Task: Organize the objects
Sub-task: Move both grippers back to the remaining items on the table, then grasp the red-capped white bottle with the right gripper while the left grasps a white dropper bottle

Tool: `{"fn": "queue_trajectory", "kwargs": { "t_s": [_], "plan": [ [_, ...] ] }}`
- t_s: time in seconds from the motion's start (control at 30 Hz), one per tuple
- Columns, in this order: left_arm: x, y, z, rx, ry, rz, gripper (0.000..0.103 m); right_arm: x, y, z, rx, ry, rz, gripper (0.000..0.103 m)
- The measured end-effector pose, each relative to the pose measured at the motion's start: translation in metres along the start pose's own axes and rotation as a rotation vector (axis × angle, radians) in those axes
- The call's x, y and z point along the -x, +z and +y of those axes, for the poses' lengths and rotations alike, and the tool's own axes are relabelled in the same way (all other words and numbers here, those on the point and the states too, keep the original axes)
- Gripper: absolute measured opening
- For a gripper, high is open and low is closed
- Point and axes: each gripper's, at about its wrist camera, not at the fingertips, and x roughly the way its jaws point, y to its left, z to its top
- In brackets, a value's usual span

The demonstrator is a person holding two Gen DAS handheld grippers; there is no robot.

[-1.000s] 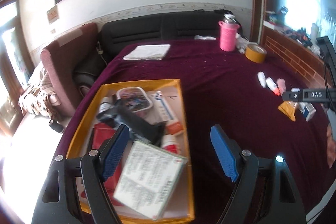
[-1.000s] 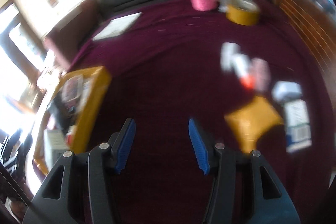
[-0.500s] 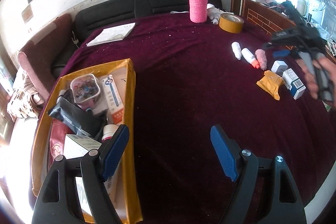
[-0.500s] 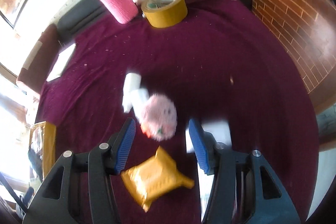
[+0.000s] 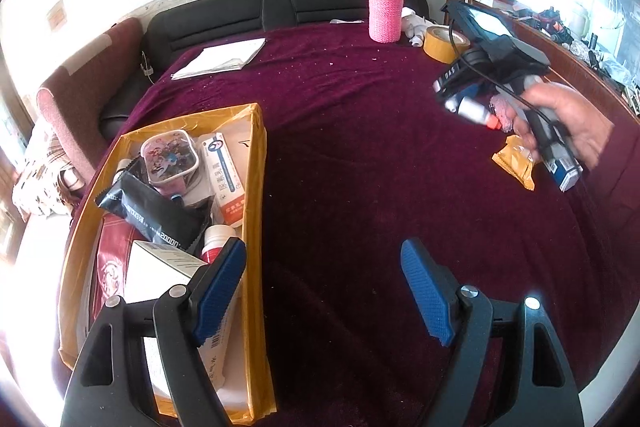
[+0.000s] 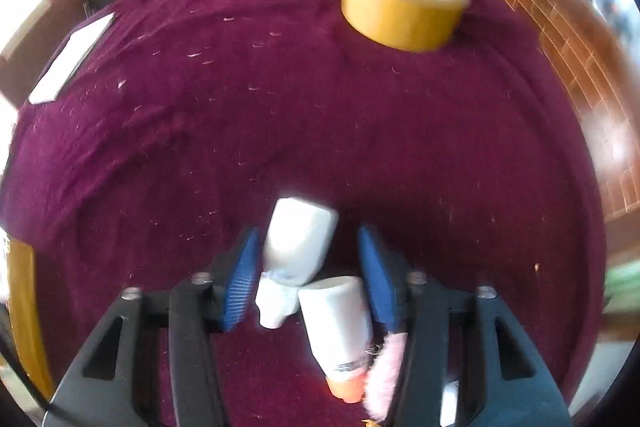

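In the right wrist view two small white bottles lie on the maroon cloth between my right gripper's jaws, which are closing. The plain white bottle touches the left pad. The orange-capped bottle lies by the right pad, with a pink fluffy item beside it. A gap still shows between the jaws and the bottles. The left wrist view shows a hand holding the right gripper over those bottles. My left gripper hangs open and empty beside the yellow box full of items.
An orange packet and a blue-white carton lie near the hand. A pink knitted bottle, a tape roll and white paper stand at the far side. A brick ledge borders the right.
My right gripper swept right and down onto the small bottles and its jaws narrowed around them. My left gripper drifted a little to the right of the yellow box, still open.
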Motion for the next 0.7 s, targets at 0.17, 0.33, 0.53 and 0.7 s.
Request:
{"fn": "queue_trajectory", "kwargs": {
  "t_s": [0.17, 0.33, 0.53, 0.7],
  "plan": [
    [-0.007, -0.001, 0.004, 0.036, -0.057, 0.022, 0.075, 0.018, -0.052, 0.05, 0.16, 0.2, 0.124, 0.021],
    [-0.015, 0.0, 0.007, 0.08, -0.117, 0.052, 0.075, 0.061, -0.093, 0.057, 0.239, 0.291, 0.111, 0.022],
    [-0.03, 0.043, 0.016, 0.252, -0.209, 0.029, 0.075, 0.091, -0.067, 0.018, 0.082, 0.181, -0.107, 0.05],
    [-0.094, 0.089, -0.008, 0.302, -0.19, 0.078, 0.075, 0.088, -0.06, -0.007, -0.066, 0.222, -0.157, 0.05]
  ]
}}
